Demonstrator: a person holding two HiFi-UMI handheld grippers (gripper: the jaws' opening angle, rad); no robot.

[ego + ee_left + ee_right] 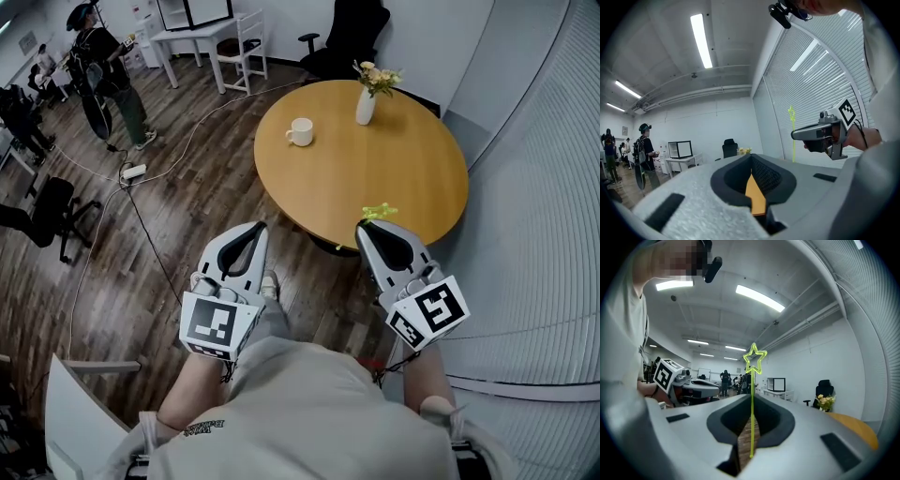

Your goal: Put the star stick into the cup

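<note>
The yellow-green star stick (pixel 380 213) stands up from my right gripper (pixel 364 230), which is shut on its lower end; in the right gripper view the star (pixel 753 360) rises above the closed jaws. The white cup (pixel 300 132) sits upright on the far left part of the round wooden table (pixel 403 187), well away from both grippers. My left gripper (pixel 257 229) hangs over the floor just short of the table's near edge, jaws together with nothing between them. In the left gripper view the star stick (pixel 792 136) shows at the tip of the right gripper (pixel 794 135).
A white vase with flowers (pixel 367 101) stands at the table's far side. Behind the table are a black office chair (pixel 349 37) and a white desk with a chair (pixel 239 47). People (pixel 108 70) stand at far left; cables and a power strip (pixel 133 172) cross the wooden floor. Blinds (pixel 544 234) line the right.
</note>
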